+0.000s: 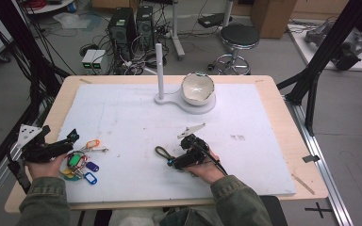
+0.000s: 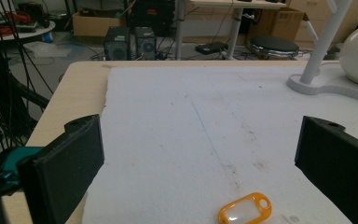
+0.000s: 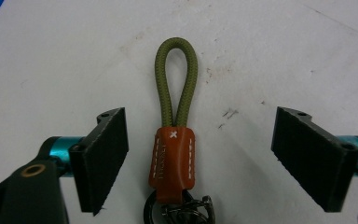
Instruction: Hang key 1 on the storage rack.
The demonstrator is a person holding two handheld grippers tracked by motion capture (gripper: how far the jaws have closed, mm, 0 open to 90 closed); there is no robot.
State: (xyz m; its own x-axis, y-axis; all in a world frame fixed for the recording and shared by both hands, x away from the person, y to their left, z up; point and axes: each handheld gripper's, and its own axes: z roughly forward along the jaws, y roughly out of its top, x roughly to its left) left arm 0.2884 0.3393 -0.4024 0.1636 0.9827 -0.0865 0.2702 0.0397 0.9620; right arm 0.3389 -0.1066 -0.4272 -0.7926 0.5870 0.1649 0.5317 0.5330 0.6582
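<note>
Jaws of the right gripper (image 3: 198,158) stand apart on either side of a key strap (image 3: 176,130), with a clear gap between each black pad and the strap, so nothing is pinched. No earlier state is told here; the strap simply lies flat on the white mat (image 3: 270,56) between them. Its brown leather sleeve with white stitching sits level with the pads, its olive cord loop runs straight ahead of the tips, and a dark metal ring at its near end lies close to the gripper's body. In the high view the right gripper (image 1: 173,162) points left, with the strap (image 1: 162,152) at its tips.

The left gripper (image 2: 198,163) is open too, its two pads wide apart and holding nothing. An orange key tag (image 2: 245,210) lies on the mat between them, near the tips. A bunch of coloured key tags (image 1: 80,165) lies just beside this gripper (image 1: 73,138), under its front end.
</note>
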